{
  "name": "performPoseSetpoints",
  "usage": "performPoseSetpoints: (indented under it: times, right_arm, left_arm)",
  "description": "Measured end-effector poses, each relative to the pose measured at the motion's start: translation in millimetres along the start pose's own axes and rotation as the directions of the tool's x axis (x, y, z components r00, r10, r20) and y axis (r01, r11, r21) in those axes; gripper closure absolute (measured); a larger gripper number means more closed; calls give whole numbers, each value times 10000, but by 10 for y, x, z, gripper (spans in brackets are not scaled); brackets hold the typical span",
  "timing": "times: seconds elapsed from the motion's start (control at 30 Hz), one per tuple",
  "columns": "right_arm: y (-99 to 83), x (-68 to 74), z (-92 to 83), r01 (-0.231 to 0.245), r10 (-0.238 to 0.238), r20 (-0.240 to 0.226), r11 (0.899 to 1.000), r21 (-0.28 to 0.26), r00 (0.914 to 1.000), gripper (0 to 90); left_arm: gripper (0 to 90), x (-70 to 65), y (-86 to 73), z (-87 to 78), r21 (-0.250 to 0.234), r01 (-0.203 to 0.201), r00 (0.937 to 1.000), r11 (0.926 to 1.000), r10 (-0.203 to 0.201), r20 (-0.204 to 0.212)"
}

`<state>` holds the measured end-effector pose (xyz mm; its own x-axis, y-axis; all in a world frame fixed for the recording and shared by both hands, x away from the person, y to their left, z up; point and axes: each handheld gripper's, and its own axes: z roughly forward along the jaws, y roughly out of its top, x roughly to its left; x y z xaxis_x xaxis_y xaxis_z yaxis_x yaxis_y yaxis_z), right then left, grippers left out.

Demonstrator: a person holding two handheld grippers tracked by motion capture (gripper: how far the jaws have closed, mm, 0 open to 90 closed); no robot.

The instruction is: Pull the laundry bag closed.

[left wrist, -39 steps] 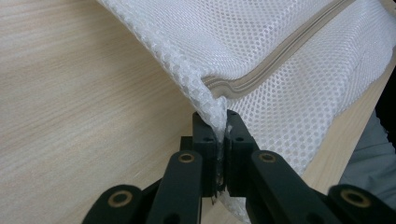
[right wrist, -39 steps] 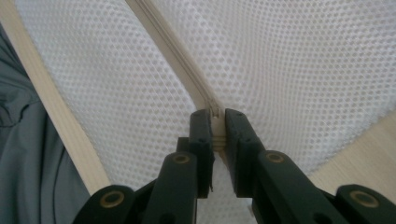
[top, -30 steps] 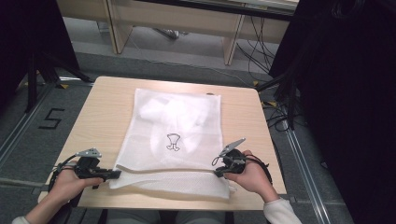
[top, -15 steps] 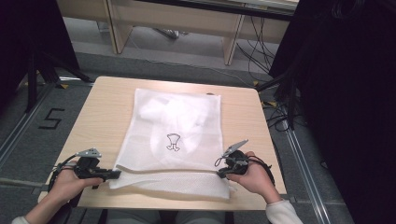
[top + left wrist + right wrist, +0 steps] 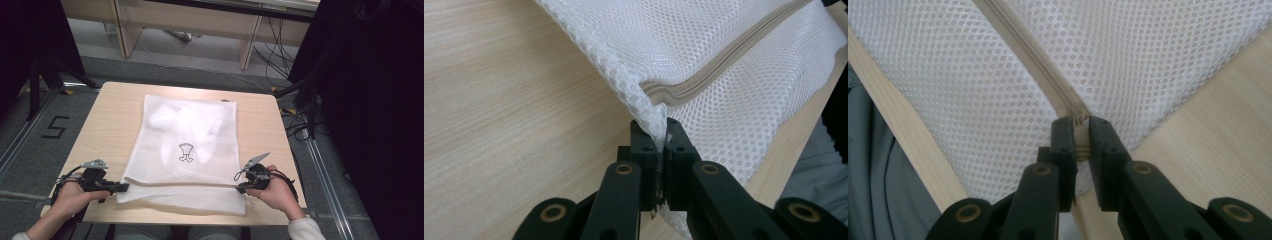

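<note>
we see the white mesh laundry bag [image 5: 187,150] flat on the wooden table [image 5: 115,110], its near edge folded over. what lies inside it is blurred. a small black printed mark [image 5: 185,152] is unreadable. the left gripper [image 5: 121,187] and right gripper [image 5: 240,187] each clamp the bag's zipper [image 5: 1048,85] ends.

A white mesh bag [image 5: 187,150] lies flat on the wooden table [image 5: 110,115]
</note>
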<state>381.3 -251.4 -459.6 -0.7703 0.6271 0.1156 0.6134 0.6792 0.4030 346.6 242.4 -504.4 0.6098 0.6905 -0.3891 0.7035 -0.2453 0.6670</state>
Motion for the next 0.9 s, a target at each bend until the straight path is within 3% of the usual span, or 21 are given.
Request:
performPoseSetpoints:
  times: [0.27,0.33,0.37,0.43,0.5,0.53,0.6,0.63,0.67,0.7,0.73,0.77,0.8,0.83,0.87,0.9]
  right_arm:
    - [-14,-22,53,255,-253,-133,9996,122,9996,822]
    - [-20,-17,62,240,-240,-11,9996,173,9997,812]
    - [-24,-13,73,270,-269,-17,9995,174,9996,802]
    - [-36,-11,86,265,-265,-69,9996,-1,9996,742]
    - [-52,-32,72,231,-240,-114,9971,-721,9996,680]
    - [-66,-24,51,-118,121,19,9924,-1224,9999,641]
    - [-104,-26,40,-616,720,334,9675,-2453,9968,600]
    - [-115,-29,19,-798,943,440,9626,-2588,9946,593]
    - [-144,-26,7,-1222,1465,656,9507,-2849,9870,583]
    - [-163,-44,4,-1095,1393,809,9485,-2974,9869,576]
    - [-189,-60,-13,-1424,1747,790,9401,-3097,9814,569]
    - [-209,-80,29,-1438,1859,851,9220,-3594,9789,562]
    - [-229,-89,-9,-1815,2125,640,9293,-3216,9751,556]
    - [-244,-71,-13,-2340,2617,511,9218,-3091,9638,553]
    - [-252,-85,28,-2230,2563,473,9065,-3586,9655,544]
    - [-256,-71,18,-2440,2742,439,9090,-3380,9607,544]
  left_arm:
    - [846,21,-6,5,469,26,9999,9989,-33,137]
    - [834,21,-8,12,485,45,9999,9988,-50,102]
    - [825,15,-20,30,272,72,10000,9996,-72,-9]
    - [782,16,-16,25,538,80,9999,9985,-73,-129]
    - [711,13,-11,15,590,-125,9998,9982,134,-156]
    - [666,5,-9,11,448,-137,9996,9989,148,-245]
    - [568,1,-5,-11,178,-179,9994,9997,185,-309]
    - [523,0,-3,-36,-73,-311,9988,9995,308,-387]
    - [480,5,-4,-52,-208,-440,9981,9988,430,-445]
    - [447,13,-5,-81,-382,-668,9962,9970,645,-581]
    - [425,14,-8,-93,-575,-712,9955,9958,673,-661]
    - [400,25,-6,-114,-732,-790,9940,9942,730,-821]
    - [373,30,-3,-128,-848,-819,9929,9930,740,-928]
    - [366,37,1,-134,-925,-855,9923,9920,764,-973]
    - [354,37,4,-132,-1028,-792,9925,9915,688,-1009]
    - [347,43,7,-137,-978,-833,9921,9917,734,-1016]
